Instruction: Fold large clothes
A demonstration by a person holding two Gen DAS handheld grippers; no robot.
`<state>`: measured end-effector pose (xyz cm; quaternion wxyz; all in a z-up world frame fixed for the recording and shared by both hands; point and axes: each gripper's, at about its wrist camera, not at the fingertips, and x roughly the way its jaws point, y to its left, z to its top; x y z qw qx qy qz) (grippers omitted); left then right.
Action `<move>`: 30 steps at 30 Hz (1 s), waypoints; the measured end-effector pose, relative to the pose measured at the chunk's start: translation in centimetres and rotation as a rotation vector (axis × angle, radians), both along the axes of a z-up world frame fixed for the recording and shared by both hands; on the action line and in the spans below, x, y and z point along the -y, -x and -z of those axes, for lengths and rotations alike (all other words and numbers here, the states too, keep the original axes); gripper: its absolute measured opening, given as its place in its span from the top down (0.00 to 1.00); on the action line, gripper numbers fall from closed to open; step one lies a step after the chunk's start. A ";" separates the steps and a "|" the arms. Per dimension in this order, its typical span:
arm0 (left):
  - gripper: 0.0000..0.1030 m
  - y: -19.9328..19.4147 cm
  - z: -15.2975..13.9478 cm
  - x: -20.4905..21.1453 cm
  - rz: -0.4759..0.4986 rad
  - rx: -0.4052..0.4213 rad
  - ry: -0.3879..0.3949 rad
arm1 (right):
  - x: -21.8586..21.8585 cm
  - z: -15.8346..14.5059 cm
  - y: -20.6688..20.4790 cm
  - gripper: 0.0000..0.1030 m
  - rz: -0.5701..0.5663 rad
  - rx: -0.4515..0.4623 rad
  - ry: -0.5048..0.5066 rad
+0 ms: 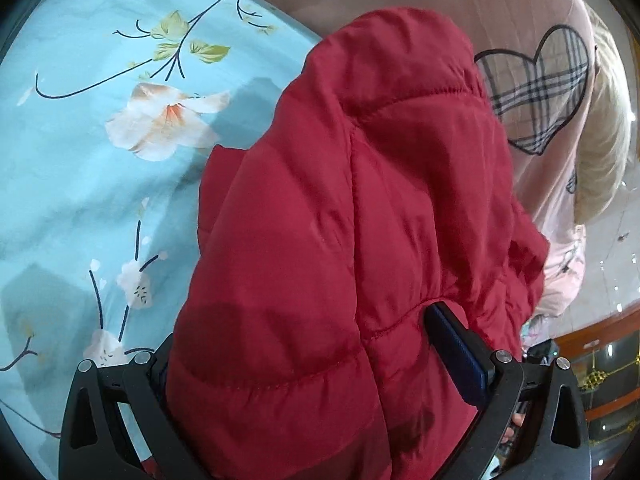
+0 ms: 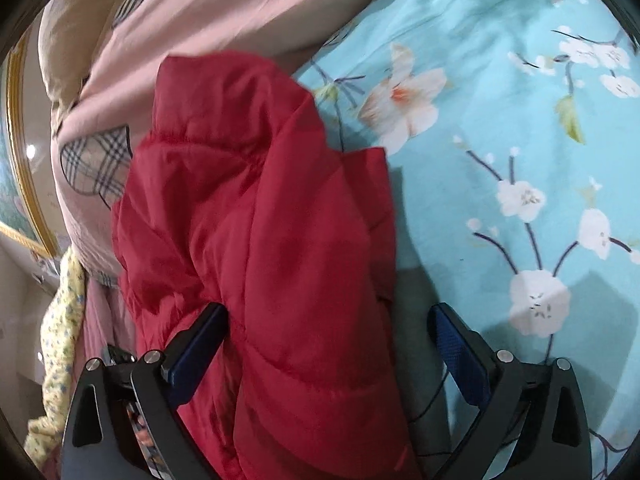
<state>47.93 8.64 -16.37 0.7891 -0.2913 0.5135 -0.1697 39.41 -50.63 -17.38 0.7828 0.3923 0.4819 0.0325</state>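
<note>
A red quilted puffer jacket (image 1: 360,208) lies bunched on a light blue floral bedsheet (image 1: 80,160). In the left wrist view its fabric fills the space between my left gripper's fingers (image 1: 452,344); the left finger is buried under it. My left gripper (image 1: 316,356) stands wide, with the jacket between its jaws. In the right wrist view the jacket (image 2: 260,220) drapes over the left finger (image 2: 200,344) of my right gripper (image 2: 328,340), which is open; the right finger (image 2: 456,344) is bare above the sheet (image 2: 520,120).
A pink quilt with plaid heart patches (image 1: 532,92) is heaped behind the jacket, also seen in the right wrist view (image 2: 180,12). A yellow flowered cloth (image 2: 60,320) hangs at the bed's edge. A wooden cabinet (image 1: 600,360) stands beyond the bed.
</note>
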 end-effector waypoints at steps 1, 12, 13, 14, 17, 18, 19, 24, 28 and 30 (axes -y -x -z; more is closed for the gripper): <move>0.01 -0.1 0.1 0.1 -0.001 -0.002 0.005 | -0.3 0.0 -0.2 0.02 -0.015 -0.001 0.007; 0.45 0.9 -1.7 1.9 0.065 0.092 -0.083 | -3.2 -0.4 -0.8 0.44 -0.052 0.032 -0.031; 0.48 1.2 -2.0 1.9 0.070 0.101 -0.083 | -3.4 -0.7 -0.7 0.48 -0.057 0.037 -0.033; 0.50 1.4 -2.3 2.0 0.073 0.103 -0.081 | -3.2 -0.8 -0.6 0.50 -0.059 0.038 -0.032; 0.55 2.4 -3.4 1.8 0.082 0.116 -0.074 | -3.6 -2.0 -0.3 0.58 -0.068 0.045 -0.033; 0.57 2.7 -4.0 1.9 0.085 0.121 -0.072 | -3.8 -2.5 0.0 0.59 -0.073 0.052 -0.030; 0.57 3.3 -4.6 1.8 0.089 0.129 -0.066 | -4.1 -3.2 0.4 0.61 -0.081 0.058 -0.028; 0.59 6.9 -7.5 1.6 0.105 0.175 -0.041 | -5.4 -5.8 3.0 0.62 -0.123 0.086 -0.034; 0.59 10.9 -8.5 1.0 0.106 0.189 -0.038 | -6.7 -7.2 6.7 0.63 -0.148 0.086 -0.056; 0.59 13.1 -8.4 0.2 0.110 0.180 -0.022 | -7.3 -7.4 8.6 0.63 -0.158 0.076 -0.070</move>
